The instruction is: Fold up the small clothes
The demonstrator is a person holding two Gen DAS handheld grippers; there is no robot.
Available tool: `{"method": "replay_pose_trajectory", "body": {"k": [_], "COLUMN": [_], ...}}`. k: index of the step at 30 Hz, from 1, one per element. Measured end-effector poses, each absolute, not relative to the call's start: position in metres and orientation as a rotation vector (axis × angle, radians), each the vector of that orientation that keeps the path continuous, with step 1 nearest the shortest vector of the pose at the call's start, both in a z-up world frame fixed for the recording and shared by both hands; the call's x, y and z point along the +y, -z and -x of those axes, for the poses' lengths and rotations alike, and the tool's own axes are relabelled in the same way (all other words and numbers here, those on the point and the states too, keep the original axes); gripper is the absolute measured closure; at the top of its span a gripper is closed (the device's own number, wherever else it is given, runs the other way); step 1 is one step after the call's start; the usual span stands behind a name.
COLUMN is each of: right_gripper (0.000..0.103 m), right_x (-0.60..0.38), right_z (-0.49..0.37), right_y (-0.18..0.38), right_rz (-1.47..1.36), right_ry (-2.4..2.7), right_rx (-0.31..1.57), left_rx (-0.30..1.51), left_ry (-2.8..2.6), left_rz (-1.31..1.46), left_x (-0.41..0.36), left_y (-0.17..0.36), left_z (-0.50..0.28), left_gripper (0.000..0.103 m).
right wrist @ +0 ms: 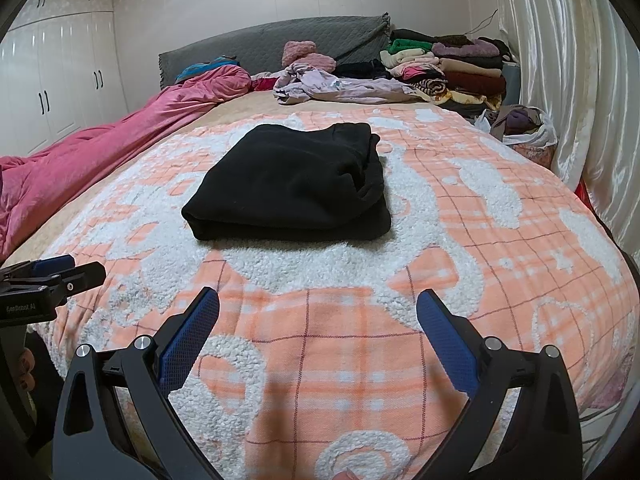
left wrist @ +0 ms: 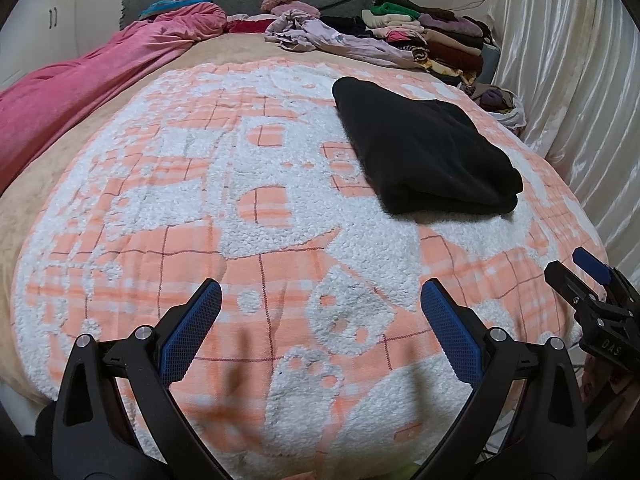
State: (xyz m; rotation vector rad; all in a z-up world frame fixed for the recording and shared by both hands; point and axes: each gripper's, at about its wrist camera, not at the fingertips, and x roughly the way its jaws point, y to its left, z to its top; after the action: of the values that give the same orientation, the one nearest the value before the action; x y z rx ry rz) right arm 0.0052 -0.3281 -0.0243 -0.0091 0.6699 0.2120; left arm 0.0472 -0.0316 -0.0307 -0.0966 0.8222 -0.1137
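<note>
I have both grippers hovering low over the near end of the blanket (right wrist: 360, 360), side by side and well apart from the work. My left gripper (left wrist: 320, 320) has its jaws wide, nothing between them. My right gripper (right wrist: 318, 320) is the same, jaws wide and empty. The black garment (right wrist: 292, 184) lies folded into a thick rectangle on the blanket, mid-bed, ahead of the right gripper. Stacks of folded clothes (right wrist: 448, 68) sit by the headboard (right wrist: 272, 40), beside a crumpled lilac garment (right wrist: 332, 86).
</note>
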Motion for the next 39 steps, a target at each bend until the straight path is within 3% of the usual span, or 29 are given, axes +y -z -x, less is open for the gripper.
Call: {"method": "replay_pose_trajectory", "body": {"k": [31, 39], "right_gripper": [0.005, 0.005], "right_x": [-0.342, -0.395], "right_z": [-0.007, 0.004], "right_y": [0.029, 0.028], "right_rz": [-0.006, -0.057], "right_ry": [-0.124, 0.150], "right_rx": [0.690, 0.646], "left_rx": [0.822, 0.853], "left_ry": [0.131, 0.101], "left_rz": [0.065, 0.056], "left_x": [-0.038, -0.027], "left_y": [0.032, 0.037], "left_z": [-0.043, -0.047], "left_gripper": [0.010, 0.010]}}
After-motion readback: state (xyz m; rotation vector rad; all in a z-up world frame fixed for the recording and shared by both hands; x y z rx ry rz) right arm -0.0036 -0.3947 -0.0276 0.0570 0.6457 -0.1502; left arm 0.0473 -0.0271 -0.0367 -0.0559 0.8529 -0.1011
